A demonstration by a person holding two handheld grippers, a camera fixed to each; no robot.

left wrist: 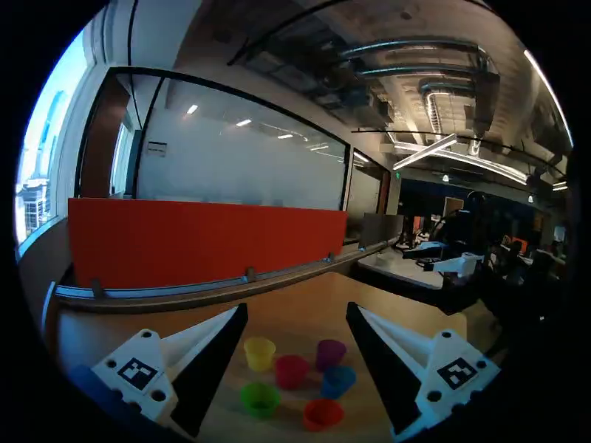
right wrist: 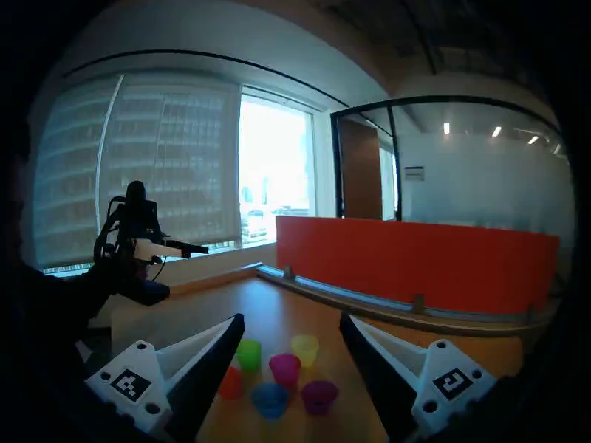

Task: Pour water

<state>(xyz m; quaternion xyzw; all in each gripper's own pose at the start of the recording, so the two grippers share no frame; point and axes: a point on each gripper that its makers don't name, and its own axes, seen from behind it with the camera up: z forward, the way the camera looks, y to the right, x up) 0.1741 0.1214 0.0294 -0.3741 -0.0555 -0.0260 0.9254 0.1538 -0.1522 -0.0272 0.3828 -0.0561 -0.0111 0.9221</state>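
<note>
We see six cups grouped on the wooden tabletop (left wrist: 295,310), left gripper view: yellow plastic cup (left wrist: 259,353) back left, purple plastic cup (left wrist: 330,354) back right, pink plastic cup (left wrist: 291,371) between them, blue plastic cup (left wrist: 338,381) right, green plastic cup (left wrist: 259,399) front left, orange plastic cup (left wrist: 323,414) nearest. Behind the table stands a red flat partition panel (left wrist: 207,244).

yellow cup (left wrist: 259,353): small, plastic, at the far left of the cluster in the left gripper view, on the wooden surface (left wrist: 295,306).
pink cup (left wrist: 291,371): in the middle, with the others around it.
purple cup (left wrist: 330,354): far right, level with the yellow cup.
blue cup (left wrist: 338,381): just in front of the purple cup, beside the pink cup.
green cup (left wrist: 260,399): near left, in front of the yellow cup.
orange cup (left wrist: 323,414): nearest the camera, between the green cup and the blue cup.
pose: all six upright, mouths up, close together.
contents: cannot tell.
</note>
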